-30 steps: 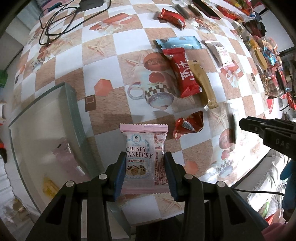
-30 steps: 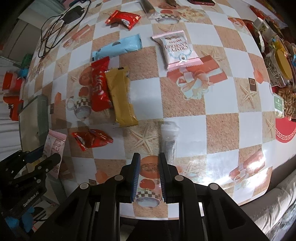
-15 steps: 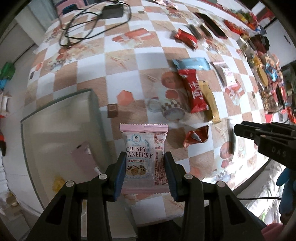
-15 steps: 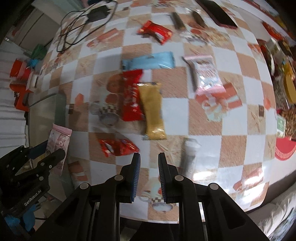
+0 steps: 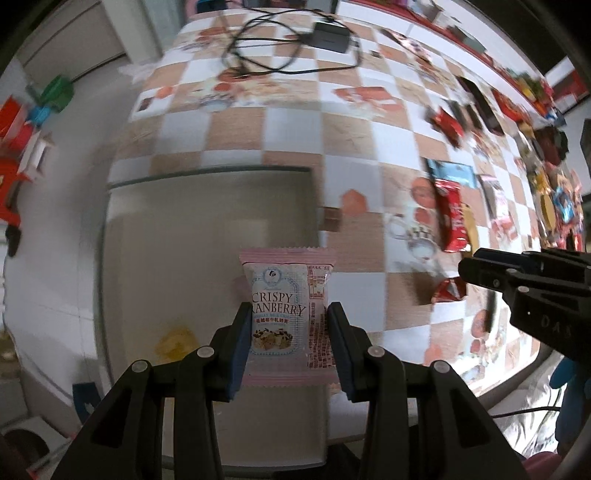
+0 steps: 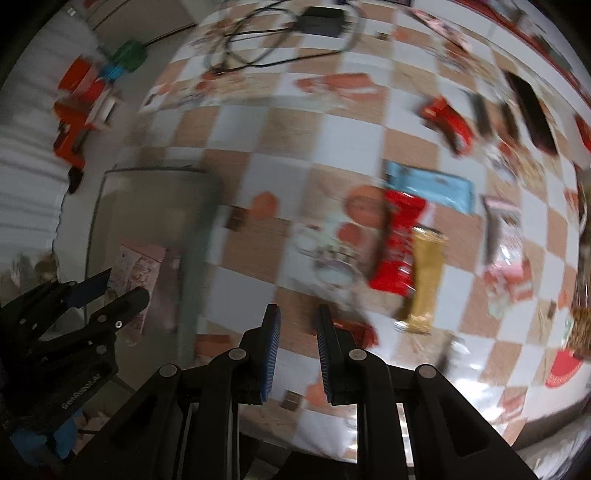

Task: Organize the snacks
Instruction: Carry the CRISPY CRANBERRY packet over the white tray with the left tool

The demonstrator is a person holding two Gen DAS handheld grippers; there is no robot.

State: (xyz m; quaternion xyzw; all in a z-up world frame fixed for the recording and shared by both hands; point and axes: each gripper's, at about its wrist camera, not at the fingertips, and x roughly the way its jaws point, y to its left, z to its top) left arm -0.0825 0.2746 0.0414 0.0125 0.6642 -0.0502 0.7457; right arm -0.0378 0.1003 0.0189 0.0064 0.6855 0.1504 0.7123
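My left gripper (image 5: 286, 325) is shut on a pink Crispy Cranberry packet (image 5: 288, 314) and holds it above the clear storage bin (image 5: 207, 173) at the table's left end. A yellow snack (image 5: 173, 341) lies inside the bin. My right gripper (image 6: 295, 325) is empty, its jaws a narrow gap apart, above a crumpled red wrapper (image 6: 356, 330). It also shows at the right of the left wrist view (image 5: 476, 266). A red bar (image 6: 399, 243), a gold bar (image 6: 424, 273) and a blue packet (image 6: 428, 184) lie on the checked tablecloth.
A black charger with its cable (image 5: 325, 35) lies at the far end of the table. More snacks, dark bars and a phone (image 5: 480, 103) crowd the right side. Red and green items (image 6: 81, 92) sit on the floor to the left.
My left gripper has carried the cranberry packet left, from over the tablecloth to over the bin. My right gripper has moved left, away from the pale tube snack toward the red wrapper.
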